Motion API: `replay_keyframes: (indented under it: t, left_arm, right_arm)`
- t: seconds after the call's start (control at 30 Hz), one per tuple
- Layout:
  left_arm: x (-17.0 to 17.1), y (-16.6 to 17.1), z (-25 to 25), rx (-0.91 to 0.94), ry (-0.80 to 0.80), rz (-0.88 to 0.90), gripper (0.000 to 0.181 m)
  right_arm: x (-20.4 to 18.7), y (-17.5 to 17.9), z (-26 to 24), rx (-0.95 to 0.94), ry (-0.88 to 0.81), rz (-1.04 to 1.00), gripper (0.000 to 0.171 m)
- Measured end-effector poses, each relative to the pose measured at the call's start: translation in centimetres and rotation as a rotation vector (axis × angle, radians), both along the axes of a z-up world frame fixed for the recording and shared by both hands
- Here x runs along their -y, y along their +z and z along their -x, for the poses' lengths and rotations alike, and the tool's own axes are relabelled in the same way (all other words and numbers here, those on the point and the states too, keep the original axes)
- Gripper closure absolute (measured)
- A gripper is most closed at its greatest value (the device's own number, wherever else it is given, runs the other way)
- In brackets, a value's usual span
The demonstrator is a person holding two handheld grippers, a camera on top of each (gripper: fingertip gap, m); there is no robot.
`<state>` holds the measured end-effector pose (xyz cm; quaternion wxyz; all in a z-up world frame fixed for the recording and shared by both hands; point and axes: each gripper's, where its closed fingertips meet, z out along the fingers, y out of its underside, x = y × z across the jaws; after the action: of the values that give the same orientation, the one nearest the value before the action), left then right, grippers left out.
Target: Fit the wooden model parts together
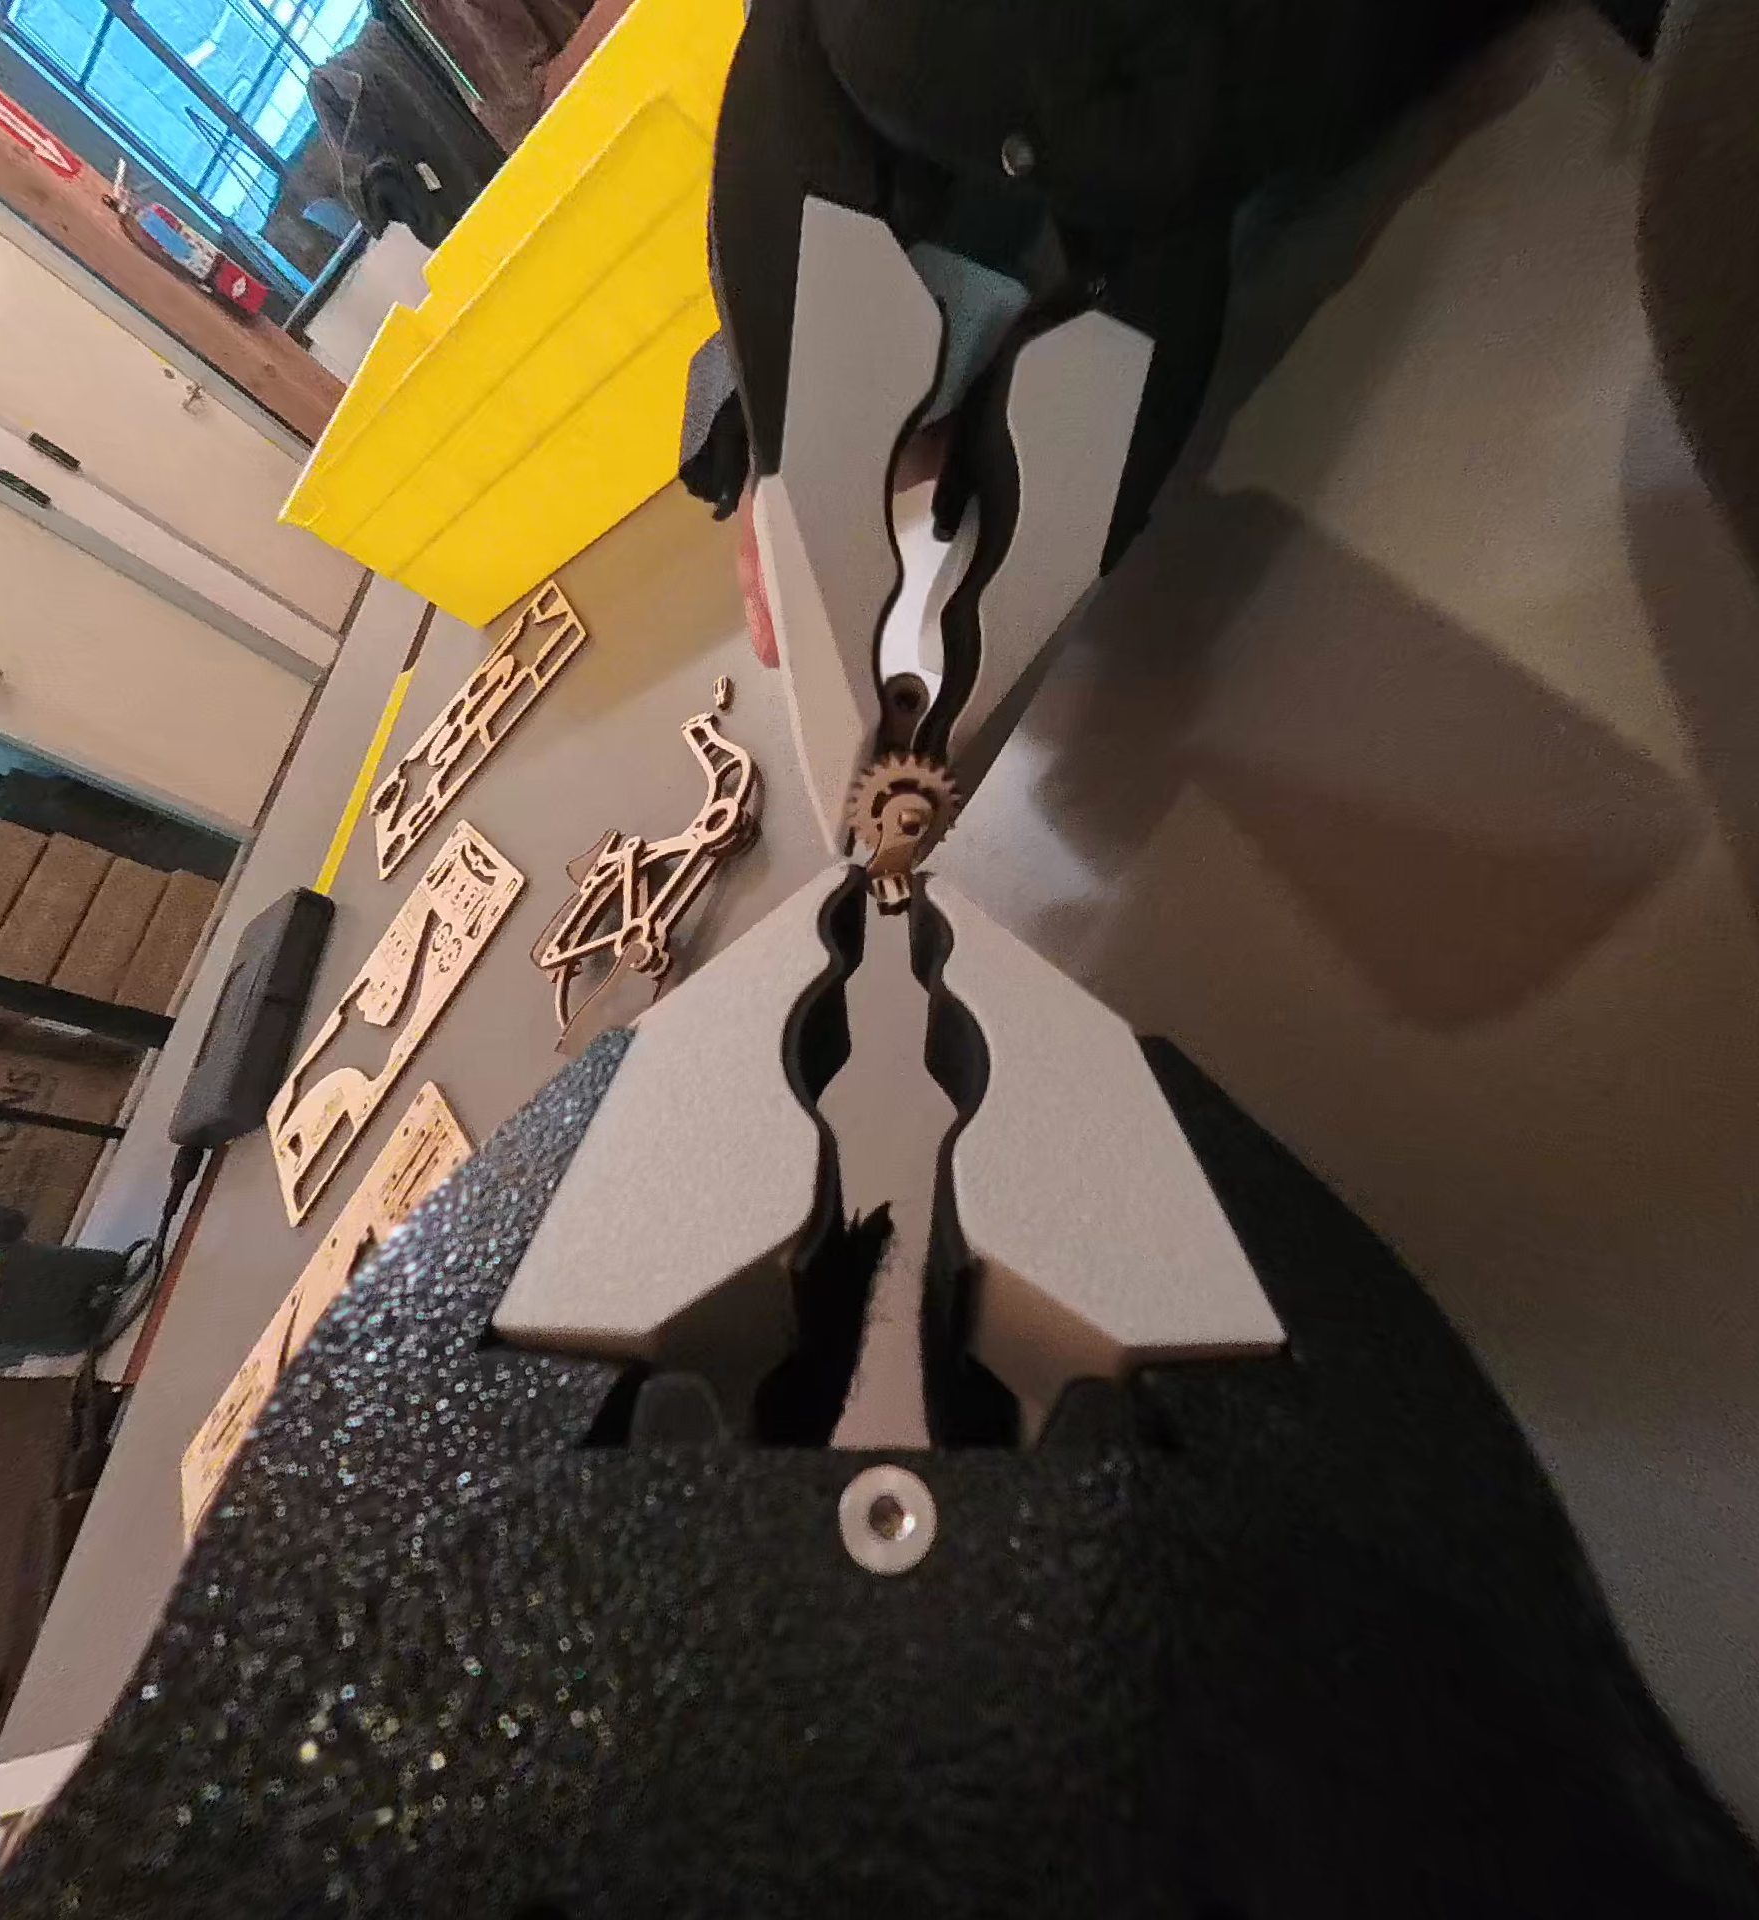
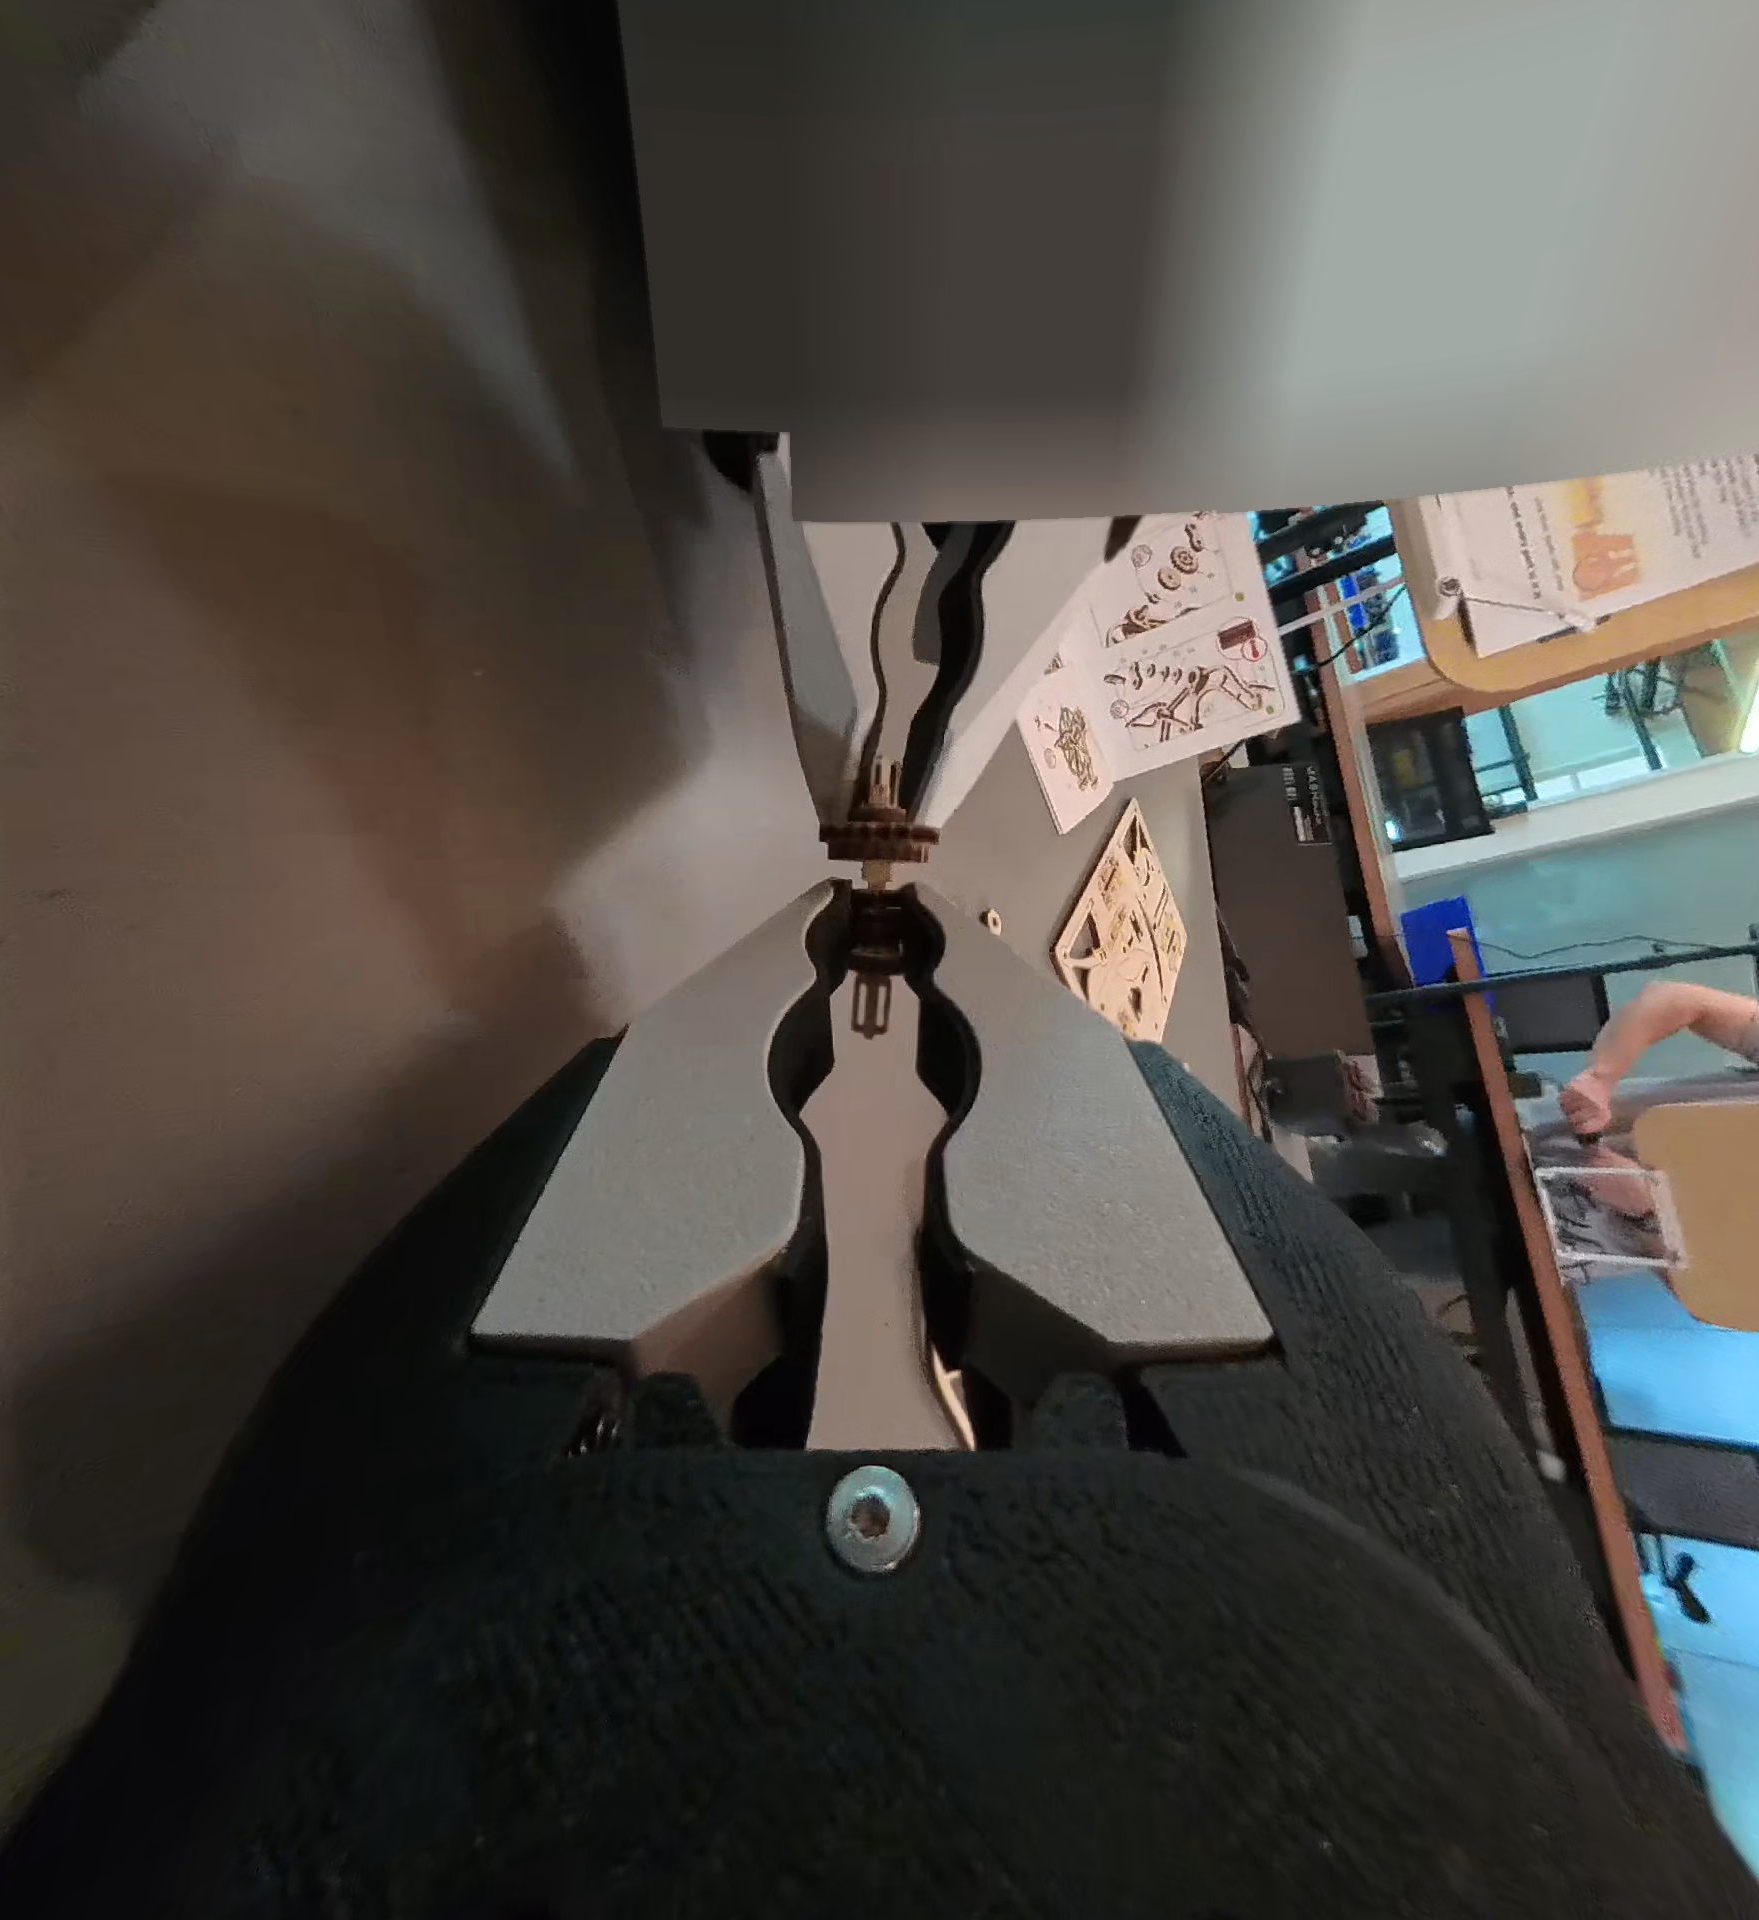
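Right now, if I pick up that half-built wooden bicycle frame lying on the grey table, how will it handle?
The half-built wooden bicycle frame is probably light, since it looks cut from thin sheet. Its slender open struts suggest it could snap under a hard squeeze. It lies flat on the grey table, so it should not roll, though a push might slide it.

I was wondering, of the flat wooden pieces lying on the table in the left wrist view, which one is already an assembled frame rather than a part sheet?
The bicycle-like wooden frame, lying nearest the grippers: open struts, not a rectangular sheet.
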<state>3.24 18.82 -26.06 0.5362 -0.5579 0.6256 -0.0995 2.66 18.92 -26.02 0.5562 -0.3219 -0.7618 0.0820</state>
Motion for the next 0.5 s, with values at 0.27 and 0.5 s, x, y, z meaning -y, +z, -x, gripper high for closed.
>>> replay_keyframes:
  t: [0.27,0.5]
  left_arm:
    - [-0.25,-0.38,0.21,-0.021,0.017,0.014,0.176]
    - [-0.05,0.01,0.13,0.029,0.006,0.047,0.175]
  right_arm:
    - [0.04,-0.02,0.09,0.017,-0.015,-0.037,0.162]
    - [0.12,0.29,0.11,0.002,-0.009,-0.066,0.164]
